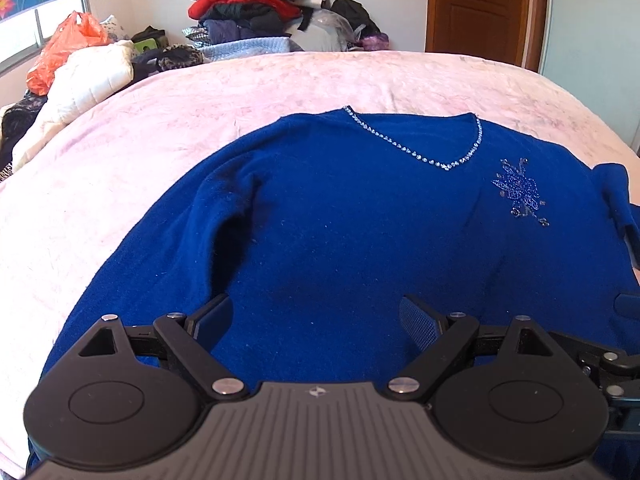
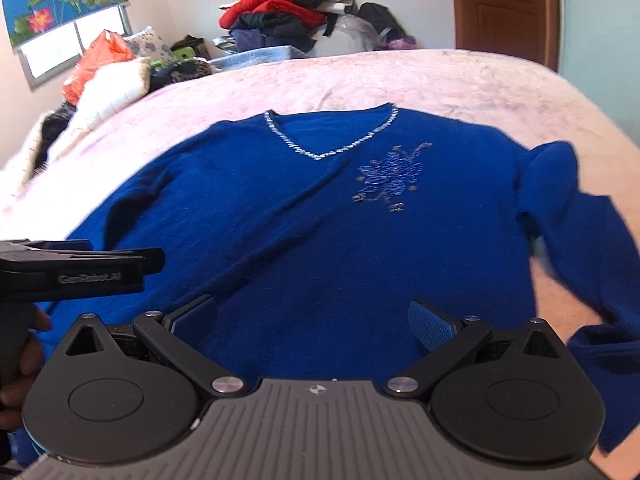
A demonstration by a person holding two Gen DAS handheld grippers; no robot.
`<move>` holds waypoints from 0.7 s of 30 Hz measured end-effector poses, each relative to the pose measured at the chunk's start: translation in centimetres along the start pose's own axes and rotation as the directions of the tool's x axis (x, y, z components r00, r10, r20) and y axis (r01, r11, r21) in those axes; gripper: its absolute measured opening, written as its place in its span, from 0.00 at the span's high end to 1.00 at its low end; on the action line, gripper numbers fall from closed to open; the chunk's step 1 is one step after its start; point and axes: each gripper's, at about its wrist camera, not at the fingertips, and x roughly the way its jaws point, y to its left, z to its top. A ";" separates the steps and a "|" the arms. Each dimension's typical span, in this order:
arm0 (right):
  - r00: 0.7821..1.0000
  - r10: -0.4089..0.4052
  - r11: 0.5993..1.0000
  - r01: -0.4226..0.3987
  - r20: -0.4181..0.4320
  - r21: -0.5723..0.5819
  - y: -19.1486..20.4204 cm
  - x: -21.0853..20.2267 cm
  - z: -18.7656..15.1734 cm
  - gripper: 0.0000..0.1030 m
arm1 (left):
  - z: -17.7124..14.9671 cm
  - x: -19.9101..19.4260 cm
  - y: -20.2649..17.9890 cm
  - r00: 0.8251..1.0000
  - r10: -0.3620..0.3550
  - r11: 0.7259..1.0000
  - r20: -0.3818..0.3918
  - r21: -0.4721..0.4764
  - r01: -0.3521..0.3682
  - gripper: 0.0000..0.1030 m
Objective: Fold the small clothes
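Note:
A royal-blue V-neck sweater with a beaded neckline and a beaded flower on the chest lies front-up on the pink bedspread. Its left sleeve runs down along the body; its right sleeve is bent and rumpled beside the body. My left gripper is open and empty, low over the sweater's lower body. My right gripper is open and empty over the sweater near the hem. The left gripper's body shows at the left edge of the right wrist view.
A pile of clothes is stacked against the far wall behind the bed. A white quilted jacket and an orange plastic bag lie at the bed's left side. A wooden door stands at the back right.

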 end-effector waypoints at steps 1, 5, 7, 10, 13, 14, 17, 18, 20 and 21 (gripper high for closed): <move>1.000 -0.011 1.000 0.011 0.006 -0.008 0.0 0.0 -0.1 0.00 | -0.1 0.0 0.0 1.000 0.001 1.000 0.002 0.000 -0.001 0.12; 0.999 -0.025 1.000 0.025 0.040 -0.017 -0.2 -0.4 -0.2 0.00 | -0.3 0.0 0.0 1.000 0.011 1.000 0.016 0.005 -0.012 0.12; 0.998 -0.025 0.999 0.026 0.054 -0.022 -0.2 -0.6 -0.2 0.00 | -0.4 0.2 0.0 1.000 0.014 1.000 0.007 0.006 -0.014 0.12; 0.997 -0.049 0.998 0.051 0.056 -0.039 -0.1 -0.5 -0.1 0.01 | -0.3 0.5 0.1 1.000 0.012 1.000 -0.014 0.001 -0.012 0.12; 0.998 -0.045 0.998 0.047 0.052 -0.033 -0.3 -0.4 0.0 0.04 | -0.4 0.5 0.0 1.000 0.016 1.000 -0.017 0.007 -0.016 0.12; 0.998 -0.040 0.999 0.041 0.055 -0.024 -0.4 -0.5 0.0 0.04 | -0.4 0.5 0.0 1.000 0.020 1.000 -0.017 0.008 -0.019 0.12; 0.997 -0.016 1.000 0.017 0.076 -0.009 -0.7 -1.0 0.0 0.03 | -0.4 0.6 0.0 1.000 0.012 1.000 -0.027 0.008 -0.012 0.12; 0.997 -0.007 1.000 0.007 0.080 -0.008 -0.8 -1.1 -0.1 0.03 | -0.4 0.7 0.0 0.999 0.011 1.000 -0.031 0.006 -0.011 0.12; 0.998 0.009 1.000 -0.009 0.069 -0.004 -0.9 -0.9 -0.1 0.03 | -0.4 0.7 0.0 0.999 0.011 1.000 -0.034 0.006 -0.011 0.12; 0.998 0.021 1.000 -0.021 0.064 0.001 -0.9 -0.9 -0.2 0.04 | -0.4 0.8 0.0 0.999 0.012 1.000 -0.035 0.007 -0.012 0.12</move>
